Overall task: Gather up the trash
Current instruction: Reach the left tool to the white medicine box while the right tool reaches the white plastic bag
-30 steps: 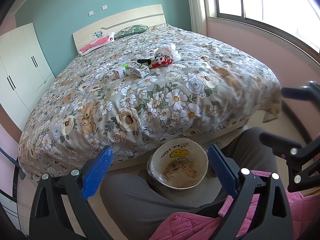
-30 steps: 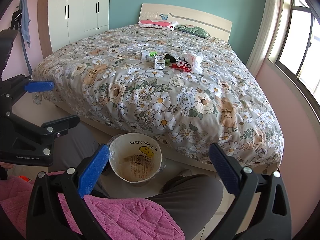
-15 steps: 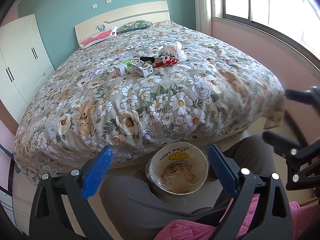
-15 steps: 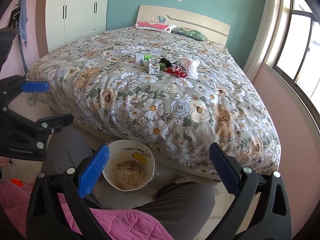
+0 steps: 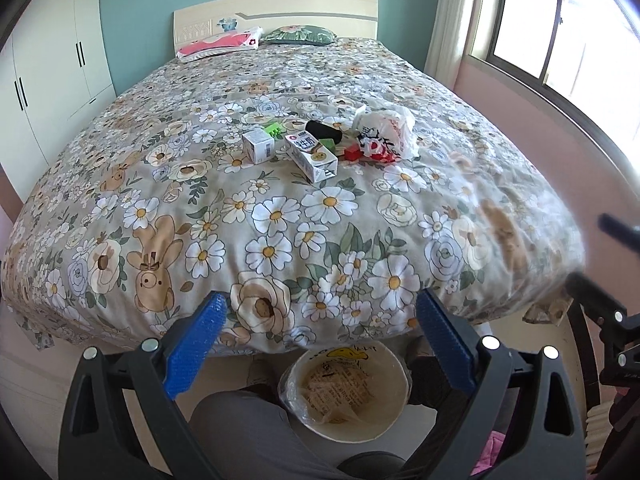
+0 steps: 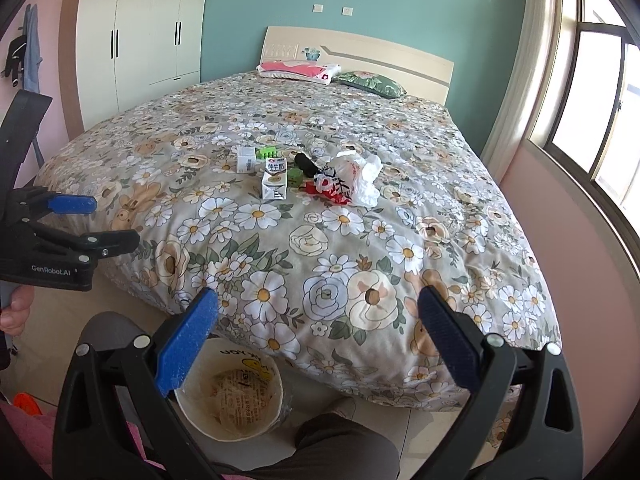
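A heap of trash lies mid-bed on the floral quilt: a milk carton [image 5: 313, 157] [image 6: 275, 179], a small white box [image 5: 258, 146] [image 6: 246, 159], a green piece [image 5: 272, 130], a black object [image 5: 323, 131] and a crumpled white bag [image 5: 385, 131] [image 6: 352, 176]. A lined waste bin [image 5: 345, 390] [image 6: 229, 392] stands on the floor at the bed's foot, between my knees. My left gripper [image 5: 320, 336] is open and empty above the bin. My right gripper [image 6: 318, 330] is open and empty over the quilt's near edge.
The bed [image 5: 280, 216] fills the middle of the room. White wardrobes [image 6: 136, 40] stand at the left, a window [image 5: 560, 28] at the right. Two pillows [image 6: 332, 74] lie by the headboard. My grey-trousered legs [image 5: 236, 436] flank the bin.
Both grippers have risen and moved forward toward the bed. The trash heap looks closer and the bin has dropped lower in both views. Both stay open.
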`<state>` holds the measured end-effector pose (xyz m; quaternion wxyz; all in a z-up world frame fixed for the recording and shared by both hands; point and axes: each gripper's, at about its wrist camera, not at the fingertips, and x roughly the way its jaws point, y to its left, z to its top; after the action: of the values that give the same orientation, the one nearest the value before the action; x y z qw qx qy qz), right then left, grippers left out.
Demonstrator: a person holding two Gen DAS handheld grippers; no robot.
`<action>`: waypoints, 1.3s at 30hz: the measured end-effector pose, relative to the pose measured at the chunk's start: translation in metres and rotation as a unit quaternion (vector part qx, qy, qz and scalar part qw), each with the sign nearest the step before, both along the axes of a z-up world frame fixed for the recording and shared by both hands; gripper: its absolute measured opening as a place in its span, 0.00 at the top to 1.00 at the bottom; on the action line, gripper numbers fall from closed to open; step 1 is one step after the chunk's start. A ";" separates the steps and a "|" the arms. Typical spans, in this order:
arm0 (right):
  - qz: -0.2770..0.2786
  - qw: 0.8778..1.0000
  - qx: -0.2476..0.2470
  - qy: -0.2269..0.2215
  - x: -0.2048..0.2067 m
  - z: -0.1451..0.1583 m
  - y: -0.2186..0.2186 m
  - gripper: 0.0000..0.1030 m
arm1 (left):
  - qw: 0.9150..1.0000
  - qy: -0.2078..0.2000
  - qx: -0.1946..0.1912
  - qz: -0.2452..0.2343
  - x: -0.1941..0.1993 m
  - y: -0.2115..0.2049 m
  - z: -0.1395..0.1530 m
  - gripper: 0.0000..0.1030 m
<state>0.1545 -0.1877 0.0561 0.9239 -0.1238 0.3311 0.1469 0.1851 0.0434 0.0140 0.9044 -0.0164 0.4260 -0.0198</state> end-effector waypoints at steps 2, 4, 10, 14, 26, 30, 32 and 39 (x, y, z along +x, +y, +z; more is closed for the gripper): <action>-0.003 1.000 0.004 0.000 0.024 0.002 -0.001 0.05 | 1.000 -0.002 -0.002 0.009 0.023 0.009 0.003 0.06; -0.006 1.000 0.006 0.001 0.049 0.002 -0.002 0.05 | 1.000 -0.004 0.002 0.020 0.048 0.018 0.004 0.06; -0.023 0.999 0.026 0.025 0.115 -0.007 -0.007 0.05 | 0.999 0.009 0.001 0.048 0.123 0.049 -0.005 0.06; -0.038 0.998 0.030 0.040 0.159 -0.018 -0.006 0.05 | 0.997 0.026 -0.011 0.071 0.175 0.065 -0.017 0.06; -0.046 0.995 0.048 0.076 0.294 -0.066 0.007 0.05 | 0.983 0.086 -0.072 0.143 0.312 0.094 -0.066 0.06; -0.030 0.993 0.062 0.098 0.335 -0.090 0.008 0.05 | 0.976 0.104 -0.095 0.169 0.346 0.101 -0.085 0.06; -0.022 0.991 0.070 0.115 0.352 -0.103 0.010 0.05 | 0.973 0.110 -0.095 0.179 0.360 0.103 -0.094 0.06; 0.009 0.987 0.064 0.147 0.389 -0.141 0.020 0.38 | 0.967 0.134 -0.081 0.200 0.390 0.104 -0.126 0.09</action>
<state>0.5432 -0.1673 -0.0847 0.8700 -0.0447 0.4517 0.1927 0.5753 0.1471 -0.1123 0.8204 -0.1773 0.5280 0.1294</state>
